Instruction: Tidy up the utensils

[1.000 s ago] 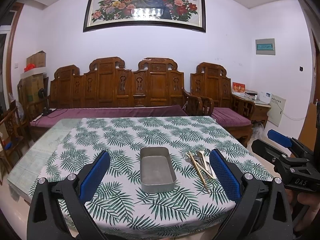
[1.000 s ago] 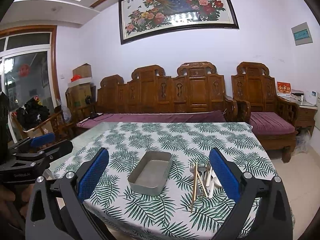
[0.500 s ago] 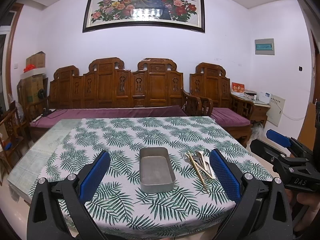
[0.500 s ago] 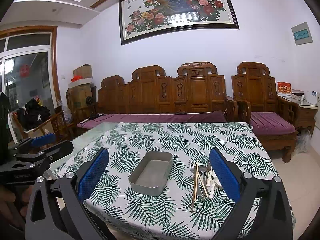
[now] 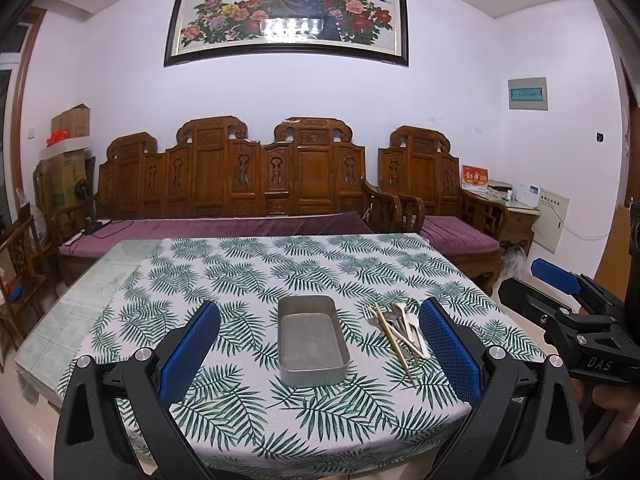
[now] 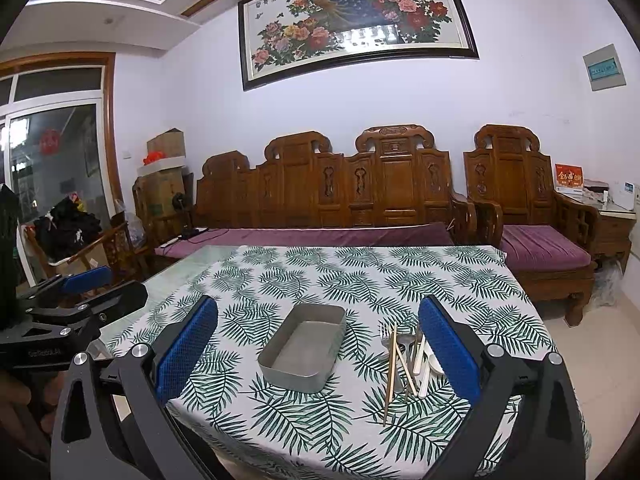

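An empty grey metal tray [image 5: 312,338] lies near the front of a table covered with a leaf-print cloth [image 5: 288,272]; it also shows in the right wrist view [image 6: 304,346]. Right of it lies a pile of utensils [image 5: 400,328]: wooden chopsticks, a metal fork and spoon, white plastic pieces. The pile shows in the right wrist view [image 6: 408,356] too. My left gripper [image 5: 318,354] is open and empty, held above the table's front edge. My right gripper [image 6: 318,354] is open and empty, likewise in front of the table.
A carved wooden sofa [image 5: 248,184] with purple cushions stands behind the table. A matching armchair [image 5: 440,208] is at the back right. Boxes [image 5: 68,152] are stacked at the far left. The other gripper shows at each view's side [image 5: 576,320] [image 6: 60,312].
Both views have shifted very slightly; the tray and the utensils lie where they were. Both grippers stay open.
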`<state>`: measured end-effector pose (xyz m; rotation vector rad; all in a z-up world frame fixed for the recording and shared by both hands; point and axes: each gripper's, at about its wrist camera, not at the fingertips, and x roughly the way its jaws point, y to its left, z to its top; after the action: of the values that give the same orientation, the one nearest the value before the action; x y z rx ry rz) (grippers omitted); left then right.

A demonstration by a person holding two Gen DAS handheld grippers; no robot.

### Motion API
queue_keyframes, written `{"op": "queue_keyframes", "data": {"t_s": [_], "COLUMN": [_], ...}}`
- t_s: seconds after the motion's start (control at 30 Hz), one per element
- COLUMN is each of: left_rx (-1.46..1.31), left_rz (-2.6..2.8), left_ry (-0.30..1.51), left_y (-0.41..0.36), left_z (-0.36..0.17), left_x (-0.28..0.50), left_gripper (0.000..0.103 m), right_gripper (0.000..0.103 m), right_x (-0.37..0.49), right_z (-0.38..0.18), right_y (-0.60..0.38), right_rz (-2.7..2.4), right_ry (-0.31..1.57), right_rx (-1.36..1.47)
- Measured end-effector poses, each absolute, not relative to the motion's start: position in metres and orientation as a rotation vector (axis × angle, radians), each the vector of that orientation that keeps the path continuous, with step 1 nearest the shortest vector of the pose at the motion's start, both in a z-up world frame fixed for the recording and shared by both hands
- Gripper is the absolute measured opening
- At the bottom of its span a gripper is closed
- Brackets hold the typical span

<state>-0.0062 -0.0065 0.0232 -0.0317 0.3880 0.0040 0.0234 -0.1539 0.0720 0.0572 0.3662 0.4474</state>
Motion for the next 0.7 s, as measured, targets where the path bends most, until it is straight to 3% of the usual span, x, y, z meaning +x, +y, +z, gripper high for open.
{"op": "queue_keyframes", "data": {"t_s": [0.53,0.7], "left_rx": [-0.039,-0.051], "left_rz": [-0.014,-0.027], "left_ry": [0.449,0.508], "left_y": [-0.01,-0.01], "left_z": [0.006,-0.017], "left_x": [0.011,0.027], "left_gripper": [0.096,0.096], "right_gripper": [0.1,0.095], "right_x": [0.023,0.038], "right_z": [0.074,0.056], "right_y": [-0.141,-0.15], "right_rz": [0.445,0.437], "right_ry": [0.391,0.434], "right_rx": [0.048,0.045]}}
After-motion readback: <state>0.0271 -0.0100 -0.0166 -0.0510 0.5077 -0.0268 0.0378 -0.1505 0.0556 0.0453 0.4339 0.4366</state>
